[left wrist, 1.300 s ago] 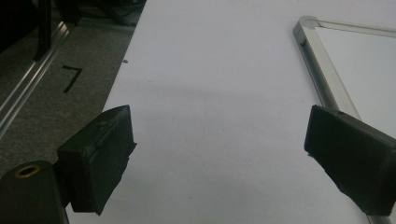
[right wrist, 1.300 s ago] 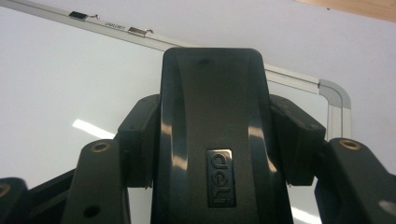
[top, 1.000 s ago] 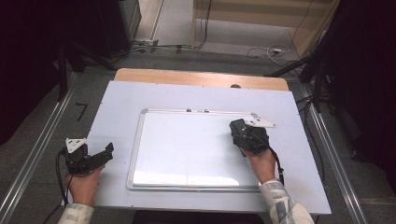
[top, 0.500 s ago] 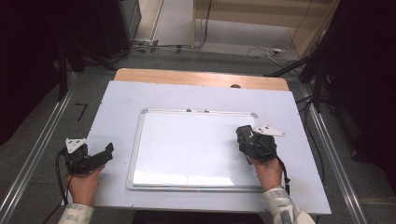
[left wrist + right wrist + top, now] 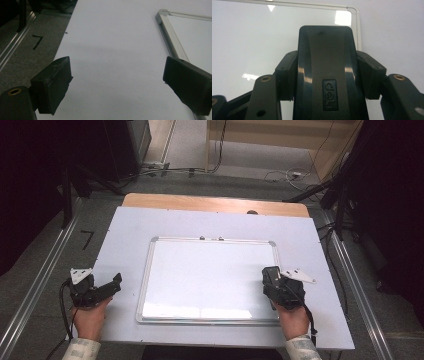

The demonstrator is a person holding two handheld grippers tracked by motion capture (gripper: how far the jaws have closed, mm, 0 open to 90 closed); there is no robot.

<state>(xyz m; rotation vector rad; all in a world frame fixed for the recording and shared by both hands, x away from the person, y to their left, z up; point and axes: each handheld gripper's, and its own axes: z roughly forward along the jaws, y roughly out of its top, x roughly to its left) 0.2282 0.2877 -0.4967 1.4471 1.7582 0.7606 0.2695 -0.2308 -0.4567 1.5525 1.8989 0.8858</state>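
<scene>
White table (image 5: 125, 235) bears a whiteboard (image 5: 210, 275); right gripper (image 5: 272, 279) clamps a black eraser (image 5: 325, 65) over its right edge; left gripper (image 5: 112, 285) gapes empty.

Black eraser (image 5: 325, 72); white whiteboard (image 5: 210, 275), silver frame; black grippers.

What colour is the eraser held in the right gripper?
Black, glossy; the eraser shows best in the right gripper view.

A lab: floor cables (image 5: 280, 172), metal rails (image 5: 35, 290), dark stands around a white table (image 5: 130, 227).
</scene>
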